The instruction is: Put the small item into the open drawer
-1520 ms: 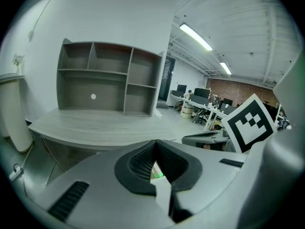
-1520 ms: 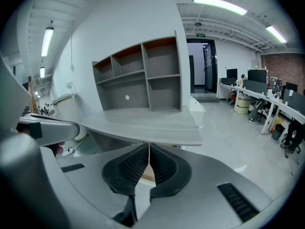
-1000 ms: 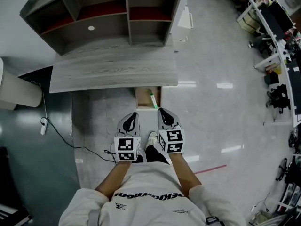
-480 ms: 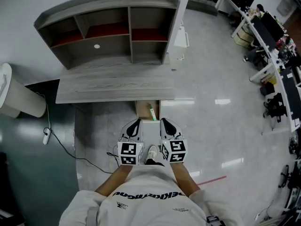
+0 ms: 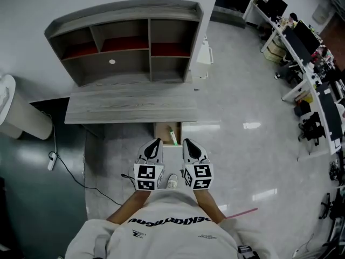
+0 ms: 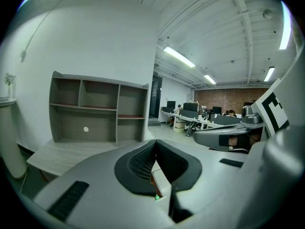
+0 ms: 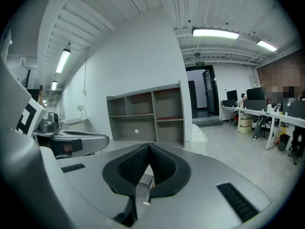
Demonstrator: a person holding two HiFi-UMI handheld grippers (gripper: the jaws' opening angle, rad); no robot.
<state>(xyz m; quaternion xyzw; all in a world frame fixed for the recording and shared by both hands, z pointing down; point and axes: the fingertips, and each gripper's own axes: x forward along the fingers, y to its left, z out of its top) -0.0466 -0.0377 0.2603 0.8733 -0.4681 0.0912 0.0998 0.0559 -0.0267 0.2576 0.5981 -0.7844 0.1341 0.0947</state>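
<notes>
A grey wooden desk (image 5: 132, 108) carries a shelf unit (image 5: 126, 42). Below the desk's front edge, an open drawer (image 5: 161, 131) juts out, and a small green item (image 5: 172, 136) lies inside it. My left gripper (image 5: 157, 142) and right gripper (image 5: 186, 141) hover side by side just in front of the drawer, both shut and empty. In the left gripper view the left gripper (image 6: 155, 142) has its jaws together, with a green speck (image 6: 157, 197) showing through the gap. The right gripper (image 7: 148, 145) looks the same in its own view.
A white cylinder-shaped bin (image 5: 16, 112) stands left of the desk. A cable with a plug strip (image 5: 51, 161) trails over the floor. A white box (image 5: 204, 53) stands beside the shelf. Office desks (image 5: 307, 63) line the far right. The person's shoe (image 5: 172, 181) shows between the grippers.
The head view has pulled back, so the desk and shelf sit lower and more fully in frame. Both grippers stay shut, side by side in front of the drawer.
</notes>
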